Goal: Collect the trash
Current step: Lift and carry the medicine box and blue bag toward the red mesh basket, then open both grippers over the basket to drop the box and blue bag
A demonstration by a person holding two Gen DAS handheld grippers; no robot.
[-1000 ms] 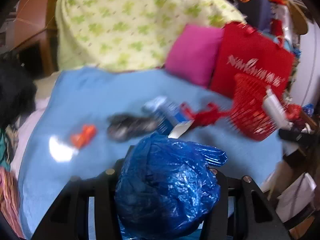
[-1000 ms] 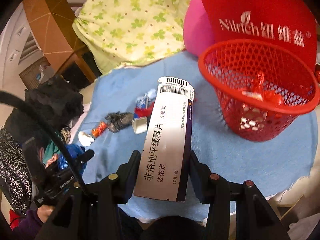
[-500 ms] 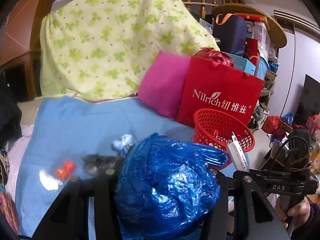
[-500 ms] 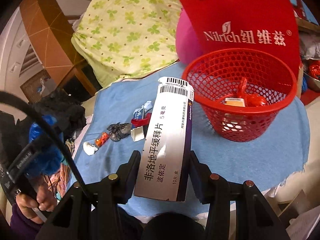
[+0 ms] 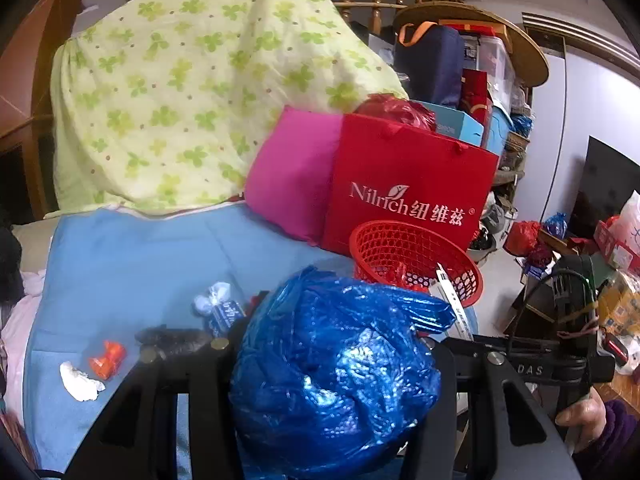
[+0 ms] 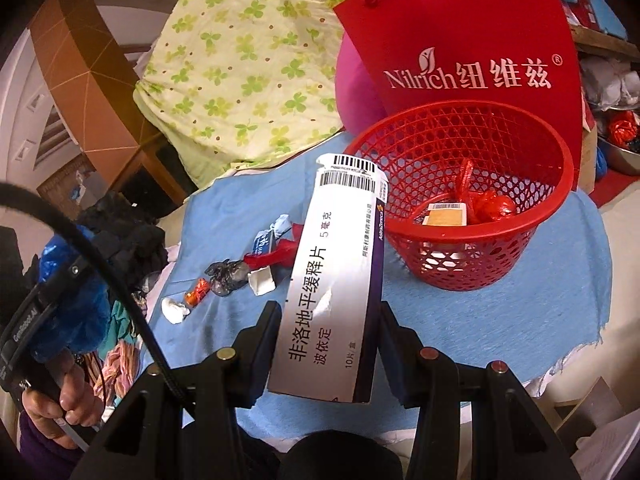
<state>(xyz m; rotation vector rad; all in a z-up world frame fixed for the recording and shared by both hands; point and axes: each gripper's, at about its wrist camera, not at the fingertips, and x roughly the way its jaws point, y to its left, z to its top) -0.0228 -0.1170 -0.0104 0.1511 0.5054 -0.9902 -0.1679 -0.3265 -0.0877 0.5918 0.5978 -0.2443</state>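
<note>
My left gripper [image 5: 336, 364] is shut on a crumpled blue plastic bag [image 5: 340, 364], held above the blue blanket [image 5: 132, 256]. My right gripper [image 6: 328, 332] is shut on a long white medicine box [image 6: 334, 292] with barcodes at its far end, left of the red mesh basket [image 6: 464, 204]. The basket holds a red bag and a small orange box. On the blanket lie a white scrap [image 6: 175, 311], an orange wrapper [image 6: 198, 291], a dark crumpled wrapper [image 6: 226, 276], a white piece [image 6: 261, 281], a red scrap and a blue-white packet [image 6: 266, 240].
A red paper bag [image 5: 408, 196] and a pink cushion [image 5: 292, 180] stand behind the basket, against a green-patterned quilt [image 5: 192, 92]. A cluttered floor and shelves lie to the right. The blanket's frayed edge [image 6: 600, 320] is near the basket.
The left gripper rose with the blue bag, so the litter sank in its view and the basket came closer. The right gripper shifted so the basket sits nearer the box.
</note>
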